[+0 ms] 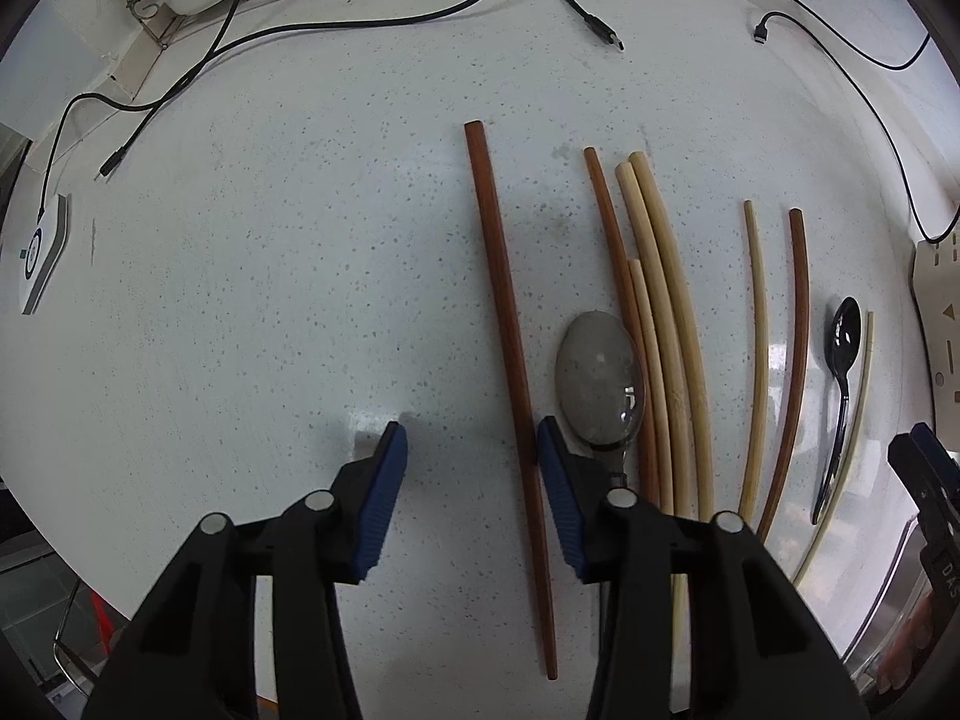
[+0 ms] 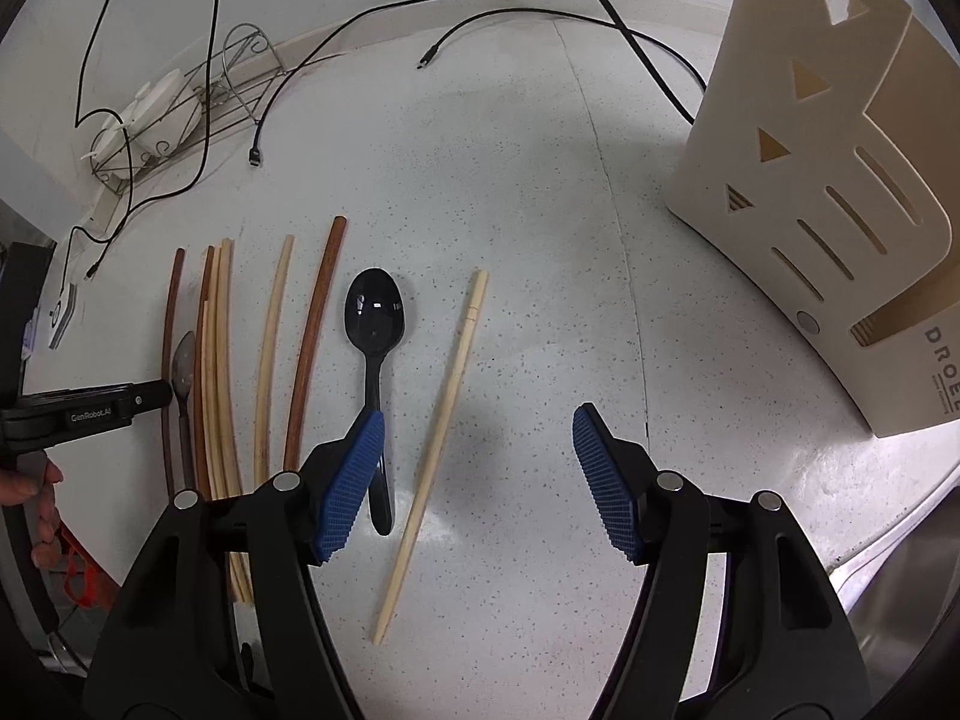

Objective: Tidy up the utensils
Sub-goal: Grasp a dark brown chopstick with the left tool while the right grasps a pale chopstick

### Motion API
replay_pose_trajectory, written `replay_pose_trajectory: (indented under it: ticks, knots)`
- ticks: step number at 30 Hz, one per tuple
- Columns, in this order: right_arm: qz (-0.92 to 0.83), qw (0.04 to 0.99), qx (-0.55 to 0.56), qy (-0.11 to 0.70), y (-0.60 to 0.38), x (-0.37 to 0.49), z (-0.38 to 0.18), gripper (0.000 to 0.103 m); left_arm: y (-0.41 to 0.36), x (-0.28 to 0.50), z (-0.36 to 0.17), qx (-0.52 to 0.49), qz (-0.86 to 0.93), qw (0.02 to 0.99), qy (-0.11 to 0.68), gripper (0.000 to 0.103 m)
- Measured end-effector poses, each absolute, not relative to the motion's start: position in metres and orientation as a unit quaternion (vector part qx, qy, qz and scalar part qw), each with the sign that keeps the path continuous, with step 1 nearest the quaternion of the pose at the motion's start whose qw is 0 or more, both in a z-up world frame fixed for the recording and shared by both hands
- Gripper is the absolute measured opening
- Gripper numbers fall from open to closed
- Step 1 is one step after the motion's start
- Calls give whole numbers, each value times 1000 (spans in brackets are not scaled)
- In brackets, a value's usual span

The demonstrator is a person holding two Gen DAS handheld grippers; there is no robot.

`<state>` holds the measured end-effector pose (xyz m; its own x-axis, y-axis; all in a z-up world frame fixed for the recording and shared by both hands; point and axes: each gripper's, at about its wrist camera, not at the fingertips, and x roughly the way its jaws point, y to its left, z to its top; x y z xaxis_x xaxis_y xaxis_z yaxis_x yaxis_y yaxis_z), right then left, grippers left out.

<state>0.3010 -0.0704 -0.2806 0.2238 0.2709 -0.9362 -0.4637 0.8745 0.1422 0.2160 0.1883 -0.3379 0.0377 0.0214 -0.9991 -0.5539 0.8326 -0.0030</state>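
Sorting is what I am judging to be in hand here: the utensils are lying in a loose row on the speckled countertop, and nothing is being carried.

In the left wrist view, my left gripper is hanging wide open and empty, its jaws straddling the lower part of a dark brown chopstick running up the centre of the frame. The right-hand blue pad is lying just beside that stick, though I cannot tell whether it is touching. A metal spoon is sitting right of it, against a bundle of pale chopsticks.

In the right wrist view, my right gripper is also spread wide and holding nothing. A single pale chopstick is lying diagonally between its jaws, nearer the left pad, and a black plastic spoon is lying centre-left, its handle passing behind that pad. The cream utensil holder is standing at the upper right.

The next move, I am thinking, is calling for closing on one stick cleanly, then carrying it to the holder.
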Motion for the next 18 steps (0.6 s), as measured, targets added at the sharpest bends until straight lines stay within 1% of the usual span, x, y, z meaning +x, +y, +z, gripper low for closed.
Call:
replay_pose_trajectory:
  ticks: [2, 4, 7, 10, 13, 15, 18]
  knots:
    - [224, 774, -97, 584, -65, 304, -285, 54, 186, 215, -335, -197, 204, 692, 664, 34]
    - [216, 770, -113, 590, -58, 306, -289, 49, 188, 218, -334, -193, 200, 693, 666, 33]
    - [215, 766, -137, 591, -47, 306, -293, 46, 189, 220, -335, -192, 197, 691, 668, 31]
    - [204, 756, -150, 604, -40, 307, -299, 38, 186, 219, -334, -191, 197, 689, 671, 23]
    - [188, 748, -154, 617, -38, 305, -306, 37, 183, 218, -334, -185, 191, 690, 673, 19]
    - [184, 749, -158, 616, -36, 304, -307, 36, 186, 222, -330, -186, 193, 688, 674, 13]
    - [195, 745, -162, 618, -28, 301, -308, 21, 190, 221, -332, -194, 195, 686, 673, 9]
